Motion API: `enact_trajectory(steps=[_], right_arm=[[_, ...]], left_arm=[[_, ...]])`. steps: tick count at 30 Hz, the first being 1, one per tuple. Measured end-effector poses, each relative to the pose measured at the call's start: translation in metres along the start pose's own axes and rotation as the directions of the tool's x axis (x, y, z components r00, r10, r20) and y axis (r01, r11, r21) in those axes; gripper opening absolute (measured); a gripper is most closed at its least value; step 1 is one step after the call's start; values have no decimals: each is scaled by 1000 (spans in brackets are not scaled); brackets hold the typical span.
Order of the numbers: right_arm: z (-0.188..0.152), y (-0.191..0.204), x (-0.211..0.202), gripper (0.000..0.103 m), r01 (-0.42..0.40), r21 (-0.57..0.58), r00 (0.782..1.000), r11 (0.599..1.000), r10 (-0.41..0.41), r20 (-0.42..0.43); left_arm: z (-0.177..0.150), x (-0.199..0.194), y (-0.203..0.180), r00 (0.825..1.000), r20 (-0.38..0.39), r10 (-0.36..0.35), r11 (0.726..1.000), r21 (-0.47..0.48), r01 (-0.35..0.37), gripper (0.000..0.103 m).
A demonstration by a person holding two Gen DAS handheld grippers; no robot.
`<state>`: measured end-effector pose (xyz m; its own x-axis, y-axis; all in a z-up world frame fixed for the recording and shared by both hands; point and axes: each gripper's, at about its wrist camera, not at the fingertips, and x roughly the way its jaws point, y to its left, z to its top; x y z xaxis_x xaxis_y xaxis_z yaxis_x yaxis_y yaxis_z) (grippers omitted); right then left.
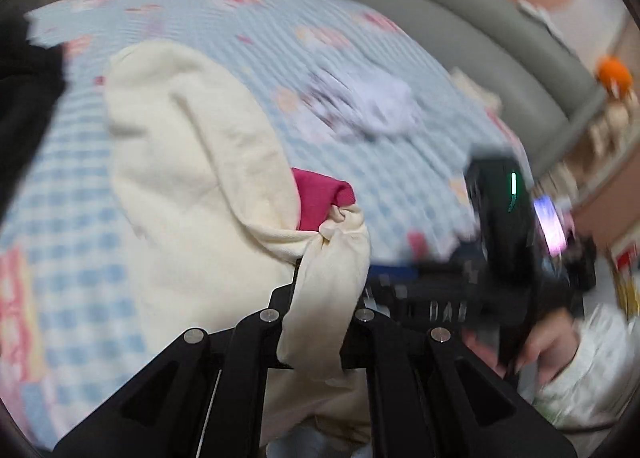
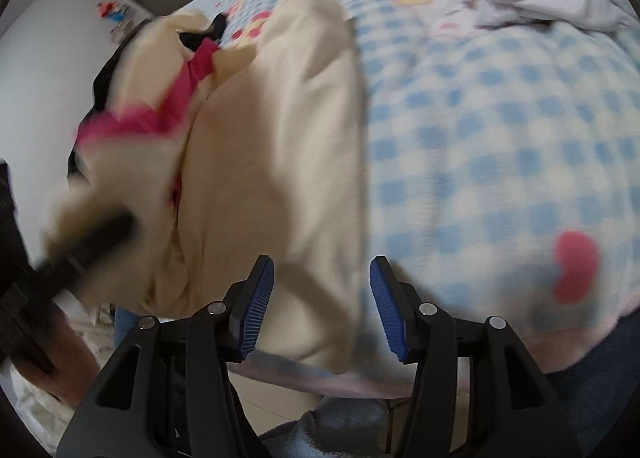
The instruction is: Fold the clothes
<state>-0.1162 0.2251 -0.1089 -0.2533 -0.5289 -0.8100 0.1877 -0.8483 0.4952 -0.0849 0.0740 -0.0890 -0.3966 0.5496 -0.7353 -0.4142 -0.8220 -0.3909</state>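
A cream garment (image 1: 192, 162) with a pink lining (image 1: 320, 198) lies on the blue-checked bed cover (image 1: 240, 18). My left gripper (image 1: 324, 282) is shut on a bunched cream edge, which drapes over its fingertips and hides them. In the right wrist view the same garment (image 2: 272, 146) hangs over the bed's near edge, its pink lining (image 2: 180, 98) showing at the left. My right gripper (image 2: 320, 298) stands open, its blue pads (image 2: 256, 306) apart on either side of the garment's lower edge without pressing it. The left gripper (image 2: 92, 238) shows there as a black blur lifting cloth.
A white and lilac cloth (image 1: 372, 102) lies crumpled further up the bed (image 2: 500, 138). A grey padded edge (image 1: 480, 30) borders the bed, with an orange toy (image 1: 614, 74) beyond. A black garment (image 1: 24, 98) sits at the left. Floor (image 2: 280, 406) lies below the bed's edge.
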Motion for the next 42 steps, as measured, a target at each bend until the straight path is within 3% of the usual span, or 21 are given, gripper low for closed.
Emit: enact_trajectory(steps=[2, 5, 9, 11, 12, 13, 16, 19, 22, 26, 30, 31, 34, 35, 38, 40, 42], right_arm=[[0, -8, -9, 52, -3, 28, 1000, 1000, 2, 25], [2, -18, -17, 52, -12, 70, 999, 997, 9, 47], [5, -19, -20, 52, -47, 79, 998, 996, 43, 53], [7, -14, -17, 52, -82, 56, 996, 995, 80, 35], [8, -12, -15, 54, -101, 43, 995, 994, 100, 27], [9, -9, -11, 55, -127, 30, 992, 992, 126, 18], [11, 8, -4, 56, -172, -27, 985, 985, 171, -8], [8, 18, -4, 59, -182, -66, 983, 981, 182, -13], [4, 16, 9, 59, -48, -87, 998, 995, 44, -47], [4, -17, 3, 56, 41, 22, 999, 999, -40, -37], [9, -20, -22, 58, 22, 25, 999, 999, -23, 39], [9, -16, -25, 58, -26, 22, 998, 999, 24, 49], [4, -1, -23, 60, -180, -1, 984, 984, 180, 15], [0, 3, -18, 60, -215, -2, 976, 977, 215, -12], [-13, 12, -4, 59, -174, -48, 983, 984, 170, -72], [-16, 14, 4, 53, -127, -71, 989, 989, 121, -79], [-14, 16, 10, 39, -87, -96, 994, 992, 80, -73]], left_arm=[[-3, 17, -8, 998, -50, -26, 1000, 14, 27, 7], [-16, 40, -6, 992, -128, -11, 1000, 8, 12, 10], [-29, 49, 21, 983, -164, -81, 988, -146, 57, 13], [-30, 35, 18, 984, -144, -107, 987, -138, 88, 34], [-31, 31, 15, 983, -139, -122, 986, -127, 104, 51], [-31, 27, 12, 982, -134, -136, 986, -115, 121, 56], [-36, 15, 12, 982, -122, -145, 985, -107, 132, 56], [-43, 5, 26, 981, -103, -163, 977, -159, 145, 56], [-42, -9, 35, 980, -57, -189, 968, -180, 176, 56], [-38, -49, 49, 965, 88, -245, 950, -176, 257, 60], [-36, -51, 68, 988, 94, -122, 965, -221, 140, 54], [-37, -48, 73, 991, 85, -99, 965, -236, 117, 45], [-42, -39, 80, 996, 65, -67, 958, -273, 83, 41], [-44, -41, 79, 994, 78, -73, 958, -271, 92, 41], [-49, -51, 79, 984, 133, -121, 949, -274, 154, 41], [-54, -60, 83, 970, 170, -176, 931, -290, 220, 41], [-58, -63, 87, 964, 181, -194, 922, -303, 242, 41]])
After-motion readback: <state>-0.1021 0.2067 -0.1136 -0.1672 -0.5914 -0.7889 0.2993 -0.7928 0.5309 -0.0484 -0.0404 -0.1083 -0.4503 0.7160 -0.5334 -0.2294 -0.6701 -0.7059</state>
